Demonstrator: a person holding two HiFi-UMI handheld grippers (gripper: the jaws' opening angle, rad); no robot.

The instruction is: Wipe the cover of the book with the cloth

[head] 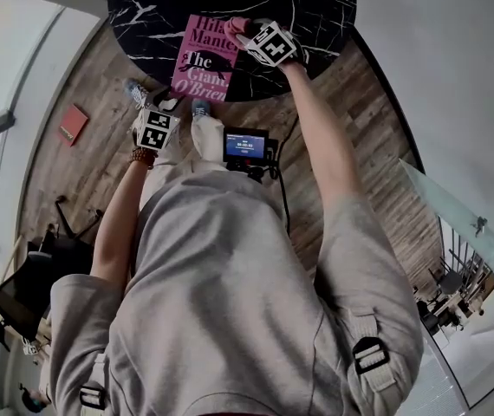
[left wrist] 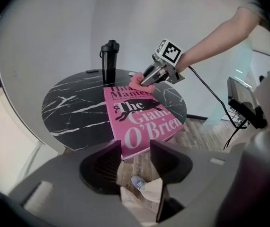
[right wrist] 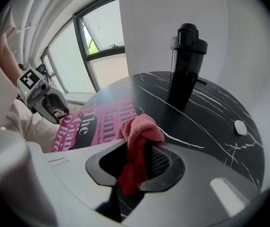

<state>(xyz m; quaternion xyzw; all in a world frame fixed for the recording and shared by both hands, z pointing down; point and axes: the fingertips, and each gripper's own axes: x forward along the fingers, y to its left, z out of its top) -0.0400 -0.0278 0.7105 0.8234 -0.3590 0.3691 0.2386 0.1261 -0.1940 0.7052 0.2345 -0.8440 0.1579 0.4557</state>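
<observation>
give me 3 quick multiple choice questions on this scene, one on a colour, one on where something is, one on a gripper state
1. What colour is the book cover?
A) pink B) green C) white
2. Where does the black bottle stand?
A) on the book B) on the table, beyond the book C) on the floor
3. What do the right gripper jaws hold?
A) nothing B) a pen C) the cloth

1 A: the cover is pink under its lettering.
2 B: it stands upright on the table past the book's far edge.
3 C: the cloth is bunched between the closed jaws.

Round black marble table (head: 327,5) on wood-plank floor (head: 377,146), white wall (left wrist: 54,32), daylit window (right wrist: 102,37).
</observation>
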